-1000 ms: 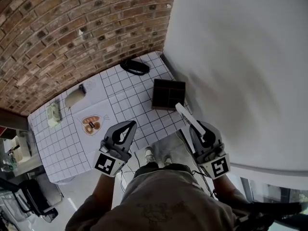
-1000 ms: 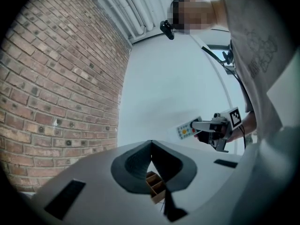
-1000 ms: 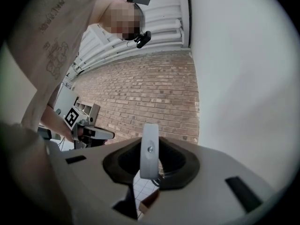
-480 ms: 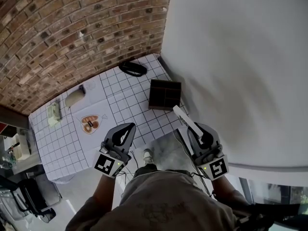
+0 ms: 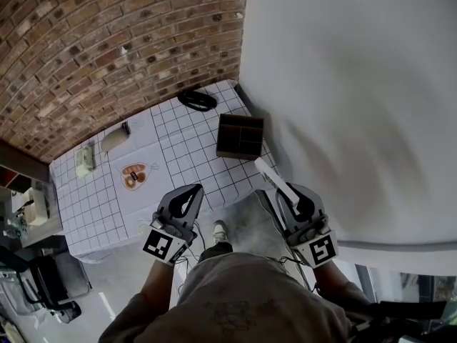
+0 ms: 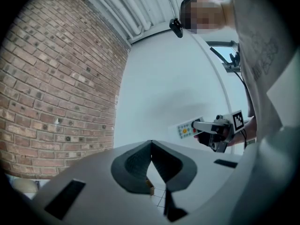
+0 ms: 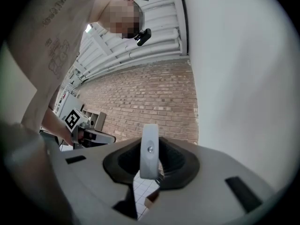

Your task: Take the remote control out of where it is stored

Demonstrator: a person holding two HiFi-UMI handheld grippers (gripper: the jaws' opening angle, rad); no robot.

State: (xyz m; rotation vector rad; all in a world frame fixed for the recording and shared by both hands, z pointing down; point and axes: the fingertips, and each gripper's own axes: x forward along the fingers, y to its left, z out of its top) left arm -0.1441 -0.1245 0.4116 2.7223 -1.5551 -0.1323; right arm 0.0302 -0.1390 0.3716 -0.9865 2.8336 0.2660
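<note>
We clamp the remote by one end in the right gripper, mid-air, well clear of the storage box: looks extracted. Left gripper is pinched together, empty, probably not needed.

No readable text or numbers, print on the person's shirt too blurred

A grid-patterned table is laid with a dark compartmented box, a black object, a heart-shaped dish and a pale rounded object.
</note>
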